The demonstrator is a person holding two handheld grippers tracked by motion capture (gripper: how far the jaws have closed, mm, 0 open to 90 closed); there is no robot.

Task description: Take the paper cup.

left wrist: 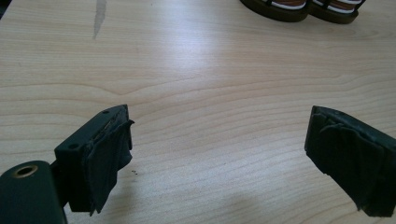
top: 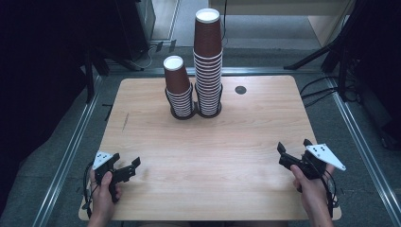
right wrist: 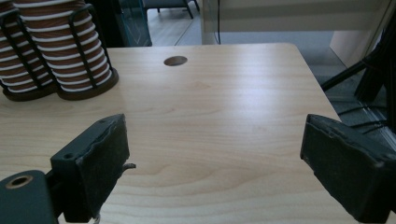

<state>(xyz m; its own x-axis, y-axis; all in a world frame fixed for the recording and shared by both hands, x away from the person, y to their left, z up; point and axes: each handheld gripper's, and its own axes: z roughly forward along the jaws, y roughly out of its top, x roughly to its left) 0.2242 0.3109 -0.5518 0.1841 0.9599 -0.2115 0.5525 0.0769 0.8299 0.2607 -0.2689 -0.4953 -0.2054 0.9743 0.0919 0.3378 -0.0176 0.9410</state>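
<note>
We see the wooden worktop [top: 208, 156] with two stacks of brown paper cups standing upside down in black wire holders at about twelve o'clock: the taller stack [top: 208, 66] just beside the shorter stack [top: 178, 87], apparently touching at their bases. A dark round hole [top: 240, 90] lies near them toward one o'clock. The left gripper [top: 127, 171] sits at eight o'clock, jaws spread wide over bare wood. The right gripper [top: 294, 156] sits at four o'clock, jaws likewise spread, holding nothing.
</note>
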